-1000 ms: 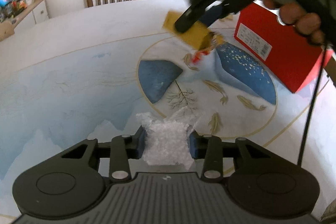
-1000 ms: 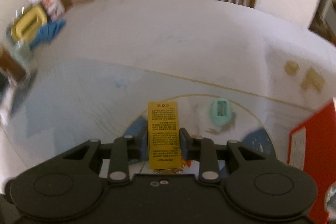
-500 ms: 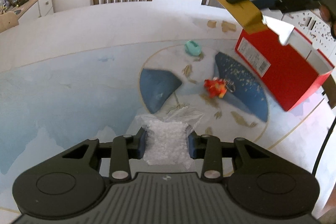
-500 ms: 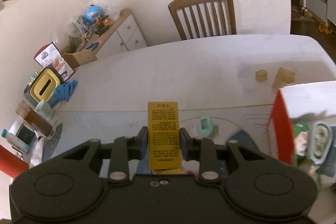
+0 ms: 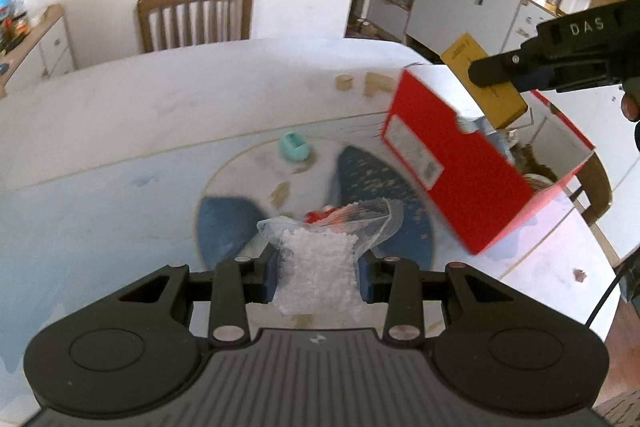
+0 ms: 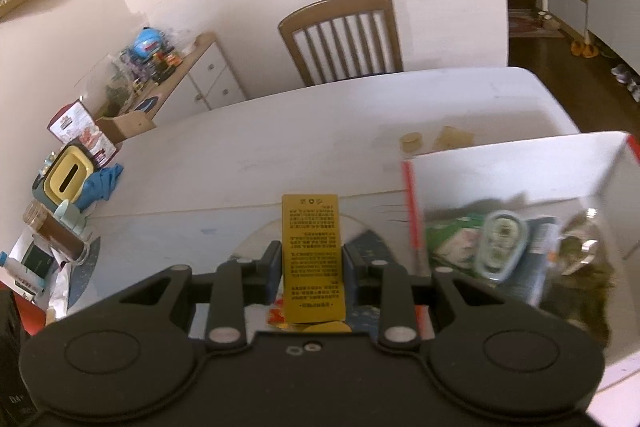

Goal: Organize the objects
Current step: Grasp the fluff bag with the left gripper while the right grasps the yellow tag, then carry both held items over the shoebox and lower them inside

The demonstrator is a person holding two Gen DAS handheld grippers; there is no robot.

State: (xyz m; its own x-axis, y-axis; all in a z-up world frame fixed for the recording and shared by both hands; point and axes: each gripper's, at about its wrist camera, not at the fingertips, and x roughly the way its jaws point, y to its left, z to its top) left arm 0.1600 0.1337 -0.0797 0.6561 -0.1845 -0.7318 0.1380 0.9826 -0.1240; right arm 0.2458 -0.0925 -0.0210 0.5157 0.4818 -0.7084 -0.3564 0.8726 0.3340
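Both grippers tilt downward above the counter [image 5: 120, 131]. The left gripper [image 5: 318, 273] has its jaws clamped on a bag of white beads [image 5: 320, 267]; the right gripper [image 6: 312, 263] pinches a yellow box [image 6: 312, 259] beside the open red box [image 5: 448, 163].

Clear bag of white beads [image 5: 316, 267] and yellow box [image 6: 313, 259], both aloft beside open red box [image 5: 448, 163]

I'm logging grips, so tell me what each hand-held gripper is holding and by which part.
Left hand-held gripper: a clear bag of white pellets, pinched across its filled lower body. Right hand-held gripper: a yellow packet, clamped by its long side edges.
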